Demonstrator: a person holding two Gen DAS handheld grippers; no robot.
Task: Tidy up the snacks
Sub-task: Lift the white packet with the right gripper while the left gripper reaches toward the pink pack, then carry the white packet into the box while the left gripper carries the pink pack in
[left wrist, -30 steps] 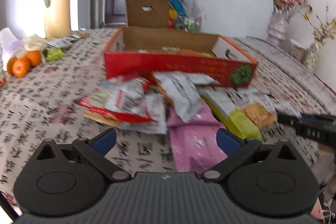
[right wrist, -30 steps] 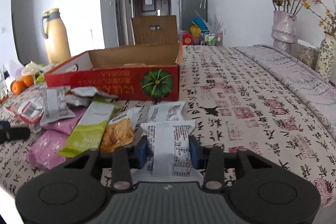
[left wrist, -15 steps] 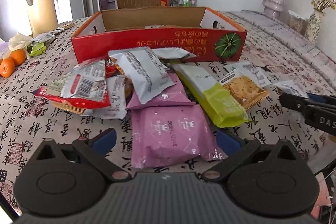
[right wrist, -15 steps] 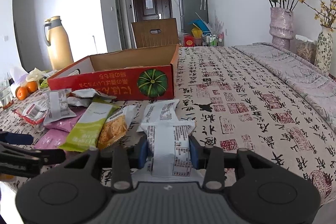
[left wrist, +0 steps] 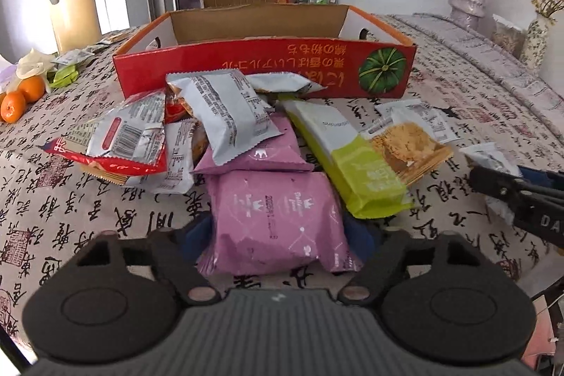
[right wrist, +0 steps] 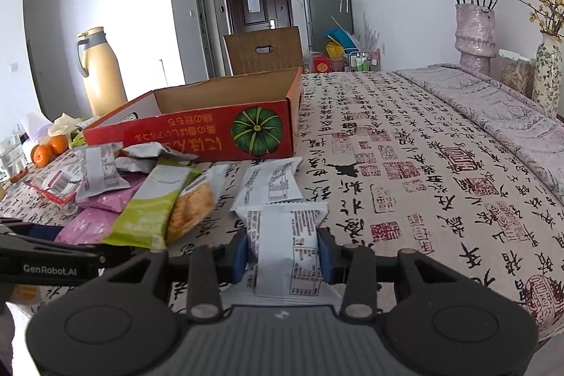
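A pink snack packet [left wrist: 278, 217] lies nearest me on the patterned tablecloth. My left gripper [left wrist: 278, 231] has its jaws closing on it, and both blue pads touch its sides. Behind it lies a pile: a second pink packet [left wrist: 261, 154], a white packet [left wrist: 225, 111], a green-and-white bar [left wrist: 349, 157], a cracker packet [left wrist: 409, 147] and red-and-silver packets [left wrist: 116, 143]. The red cardboard box [left wrist: 246, 66] stands open behind the pile. My right gripper [right wrist: 285, 252] is shut on a white snack packet [right wrist: 285, 249], low over the table, to the right of the pile.
A yellow thermos jug [left wrist: 72, 2] and oranges [left wrist: 21, 96] stand at the far left. Flower vases [right wrist: 474, 37] line the right edge. Another white packet [right wrist: 271, 185] lies ahead of the right gripper. The tablecloth [right wrist: 423, 164] runs on to its right.
My left gripper came forward and down over the pink packet, and its jaws narrowed from wide open onto the packet's sides. The right gripper stayed put, holding its white packet.
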